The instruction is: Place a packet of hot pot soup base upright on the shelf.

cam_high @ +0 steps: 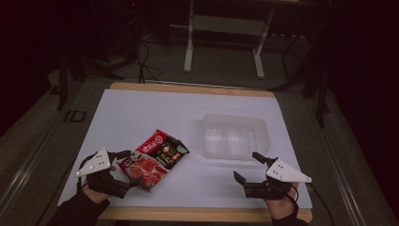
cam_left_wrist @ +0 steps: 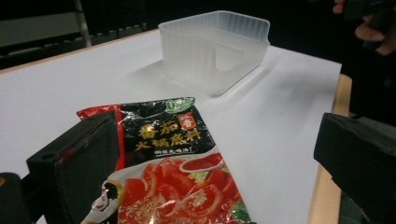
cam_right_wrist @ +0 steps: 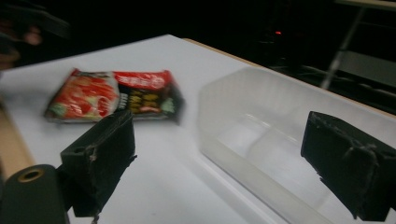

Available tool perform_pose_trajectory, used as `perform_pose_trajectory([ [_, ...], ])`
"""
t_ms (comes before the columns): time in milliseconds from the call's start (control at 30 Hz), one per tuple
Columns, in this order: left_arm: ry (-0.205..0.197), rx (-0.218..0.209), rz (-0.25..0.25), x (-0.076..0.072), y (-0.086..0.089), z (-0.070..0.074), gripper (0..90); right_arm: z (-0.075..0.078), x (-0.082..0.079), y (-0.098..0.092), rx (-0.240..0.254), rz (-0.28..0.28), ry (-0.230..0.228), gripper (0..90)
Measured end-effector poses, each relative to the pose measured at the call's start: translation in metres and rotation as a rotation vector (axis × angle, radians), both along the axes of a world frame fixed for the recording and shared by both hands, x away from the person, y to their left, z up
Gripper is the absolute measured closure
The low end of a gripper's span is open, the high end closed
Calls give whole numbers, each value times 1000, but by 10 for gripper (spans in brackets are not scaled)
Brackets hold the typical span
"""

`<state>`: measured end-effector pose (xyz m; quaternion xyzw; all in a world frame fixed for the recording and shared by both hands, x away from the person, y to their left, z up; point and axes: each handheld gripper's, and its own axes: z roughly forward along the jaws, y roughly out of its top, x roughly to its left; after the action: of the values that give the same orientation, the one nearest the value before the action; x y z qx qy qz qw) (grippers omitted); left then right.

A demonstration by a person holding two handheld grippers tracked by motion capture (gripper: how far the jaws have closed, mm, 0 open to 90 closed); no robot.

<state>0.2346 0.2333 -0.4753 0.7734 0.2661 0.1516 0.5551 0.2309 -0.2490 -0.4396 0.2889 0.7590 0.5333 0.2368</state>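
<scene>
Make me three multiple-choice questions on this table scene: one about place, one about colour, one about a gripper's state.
1. Where does the sauce packet lie?
A. in the bin
B. on the white mat
C. on the floor
2. What is the packet's main colour pair?
A. red and black
B. blue and white
C. green and yellow
3. How is the left hand-held gripper?
A. shut and bare
B. open around the packet's end
C. inside the clear bin

B: it lies flat on the mat.
A: its print shows it.
B: the jaws stand apart.
</scene>
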Motion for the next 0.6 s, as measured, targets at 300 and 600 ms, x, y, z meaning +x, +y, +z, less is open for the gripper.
perform_pose_trajectory([
  [300, 21, 22, -46, -1, -6, 4, 8, 5, -2, 9, -60, 58, -14, 102],
  [600, 5, 6, -112, -3, -21, 20, 9, 11, -5, 18, -3, 104, 2, 97],
])
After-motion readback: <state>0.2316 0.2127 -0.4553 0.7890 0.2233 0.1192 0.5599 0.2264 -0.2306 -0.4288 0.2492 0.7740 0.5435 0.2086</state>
